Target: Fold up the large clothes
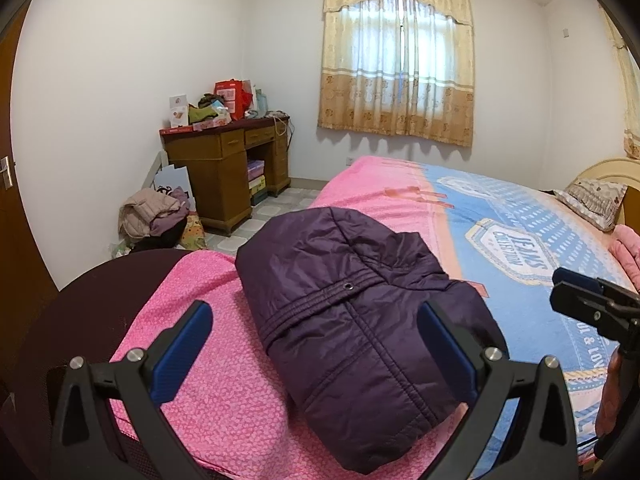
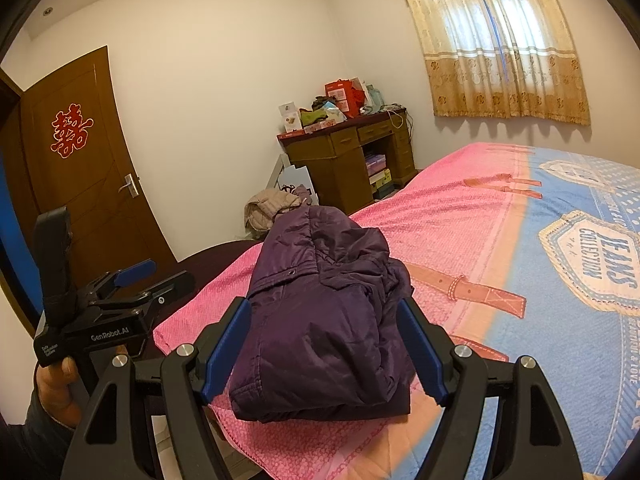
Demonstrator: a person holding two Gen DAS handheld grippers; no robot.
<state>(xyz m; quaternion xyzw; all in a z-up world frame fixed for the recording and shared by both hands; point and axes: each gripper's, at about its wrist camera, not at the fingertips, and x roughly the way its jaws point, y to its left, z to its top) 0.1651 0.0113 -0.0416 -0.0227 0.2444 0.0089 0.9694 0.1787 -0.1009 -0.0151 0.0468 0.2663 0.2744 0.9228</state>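
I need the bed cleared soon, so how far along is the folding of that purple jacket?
Done, by the look of it: the purple jacket lies as a compact folded bundle on the pink end of the bed cover. In hand: nothing; the left gripper and the right gripper are both open, with no cloth in their pads. Left: perhaps the heap of clothes by the desk, if it belongs to the job.

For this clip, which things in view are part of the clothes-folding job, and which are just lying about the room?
Part of the job:
- folded dark purple quilted jacket
- pink and blue patterned bedspread it lies on
- left gripper, fingers open
- right gripper, fingers open

Just lying about:
- heap of beige and mauve clothes on the floor
- cluttered brown wooden desk
- patterned pillow
- yellow floral curtains
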